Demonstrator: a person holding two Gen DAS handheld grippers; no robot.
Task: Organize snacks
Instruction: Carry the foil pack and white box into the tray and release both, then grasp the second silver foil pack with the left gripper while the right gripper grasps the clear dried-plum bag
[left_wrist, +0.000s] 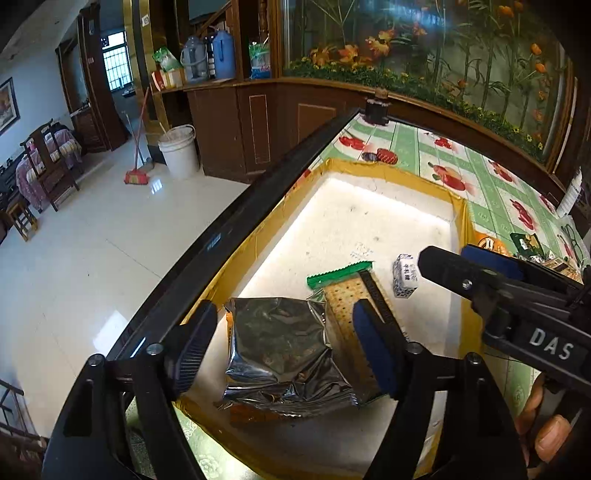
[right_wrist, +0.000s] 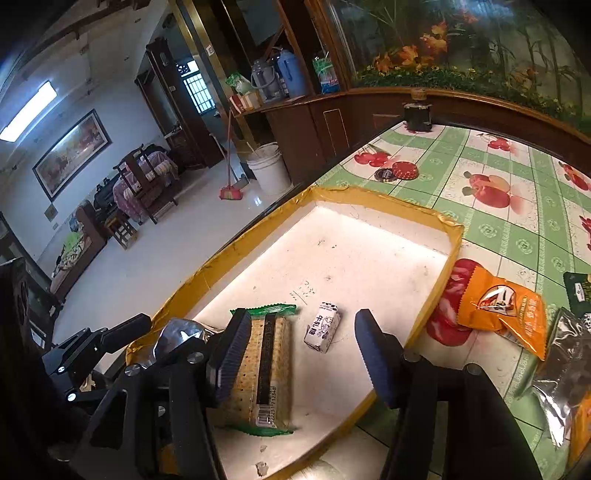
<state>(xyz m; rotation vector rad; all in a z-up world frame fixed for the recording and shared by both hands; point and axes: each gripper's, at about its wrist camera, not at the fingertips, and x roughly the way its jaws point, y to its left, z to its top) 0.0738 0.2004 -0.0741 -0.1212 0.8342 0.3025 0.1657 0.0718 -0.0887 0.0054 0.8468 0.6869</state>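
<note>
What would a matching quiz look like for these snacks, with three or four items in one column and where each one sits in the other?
Column one:
1. crinkled silver foil bag
2. green-edged clear cracker packet
3. small white wrapped candy
4. orange snack pouch

Column two:
A. on the green tablecloth, outside the tray
B. alone near the tray's middle
C. between the open left gripper's fingers
D. in the tray, beside the foil bag

Pairs: 1-C, 2-D, 3-B, 4-A
</note>
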